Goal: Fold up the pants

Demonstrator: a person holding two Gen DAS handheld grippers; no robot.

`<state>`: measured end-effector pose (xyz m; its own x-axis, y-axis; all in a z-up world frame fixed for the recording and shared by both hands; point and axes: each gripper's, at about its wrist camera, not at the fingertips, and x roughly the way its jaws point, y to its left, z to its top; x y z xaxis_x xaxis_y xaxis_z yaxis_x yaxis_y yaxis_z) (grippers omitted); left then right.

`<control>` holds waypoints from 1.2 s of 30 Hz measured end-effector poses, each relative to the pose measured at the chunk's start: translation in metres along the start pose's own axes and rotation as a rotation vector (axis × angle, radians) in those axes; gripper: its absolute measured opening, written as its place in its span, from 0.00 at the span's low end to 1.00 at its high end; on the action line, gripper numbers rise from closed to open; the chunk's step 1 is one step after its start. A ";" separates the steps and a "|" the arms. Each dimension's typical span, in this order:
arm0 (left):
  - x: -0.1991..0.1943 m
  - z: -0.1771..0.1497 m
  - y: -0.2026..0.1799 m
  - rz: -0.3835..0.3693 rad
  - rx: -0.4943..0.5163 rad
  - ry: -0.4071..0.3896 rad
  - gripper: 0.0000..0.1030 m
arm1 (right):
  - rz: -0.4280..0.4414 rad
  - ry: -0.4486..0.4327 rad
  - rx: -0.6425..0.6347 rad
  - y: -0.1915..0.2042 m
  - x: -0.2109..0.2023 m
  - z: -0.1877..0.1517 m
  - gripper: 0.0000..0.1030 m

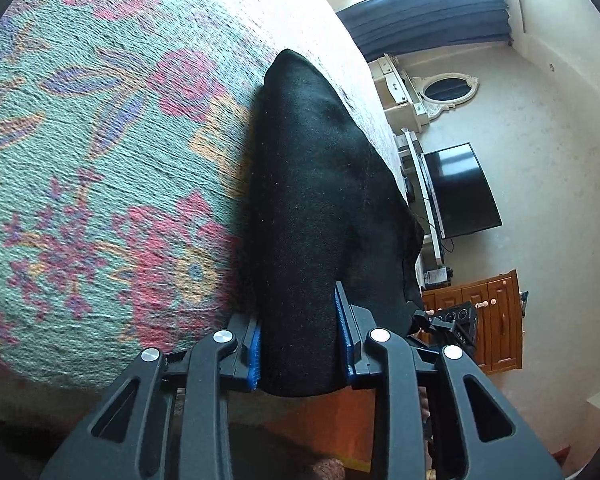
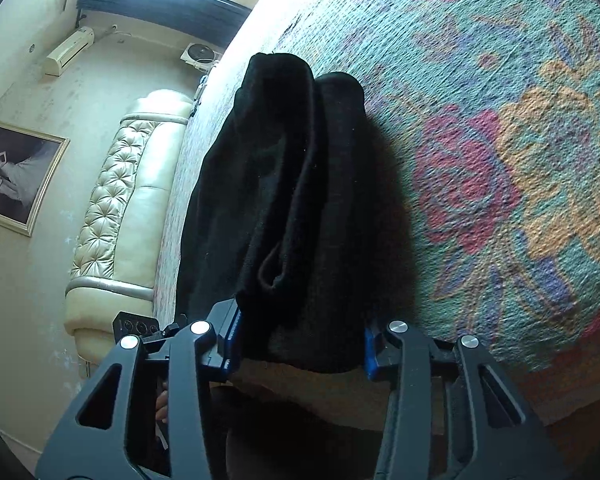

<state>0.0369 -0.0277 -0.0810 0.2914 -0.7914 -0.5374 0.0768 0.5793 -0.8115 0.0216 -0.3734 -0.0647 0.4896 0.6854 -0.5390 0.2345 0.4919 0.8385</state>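
The black pants (image 1: 320,200) lie folded in a thick bundle on a bed covered by a teal floral blanket (image 1: 100,160). My left gripper (image 1: 302,344) has its blue pads on either side of the near end of the bundle and grips it. In the right wrist view the pants (image 2: 292,200) show several stacked layers. My right gripper (image 2: 300,340) likewise clamps the near end of the bundle between its blue pads. The other gripper's body shows at the edge of each view.
The blanket (image 2: 500,160) spreads wide beside the pants. A TV (image 1: 460,192) and a wooden cabinet (image 1: 488,320) stand past the bed in the left view. A cream padded headboard (image 2: 116,208) and a framed picture (image 2: 16,176) stand in the right view.
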 end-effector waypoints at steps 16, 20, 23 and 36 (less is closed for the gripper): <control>-0.021 0.000 0.025 -0.053 -0.081 -0.018 0.45 | 0.040 0.077 -0.008 0.010 0.027 -0.008 0.50; -0.033 -0.001 0.041 -0.178 -0.173 -0.035 0.70 | 0.094 0.077 0.025 0.001 0.023 -0.010 0.59; -0.048 0.001 0.044 -0.183 -0.176 -0.086 0.71 | 0.103 0.075 0.021 -0.002 0.015 -0.006 0.66; -0.010 0.059 0.022 -0.105 -0.085 -0.031 0.73 | 0.096 0.048 -0.043 -0.001 0.029 0.032 0.77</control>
<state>0.0917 0.0045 -0.0794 0.3149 -0.8400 -0.4419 0.0282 0.4736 -0.8803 0.0622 -0.3714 -0.0782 0.4669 0.7550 -0.4604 0.1520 0.4444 0.8828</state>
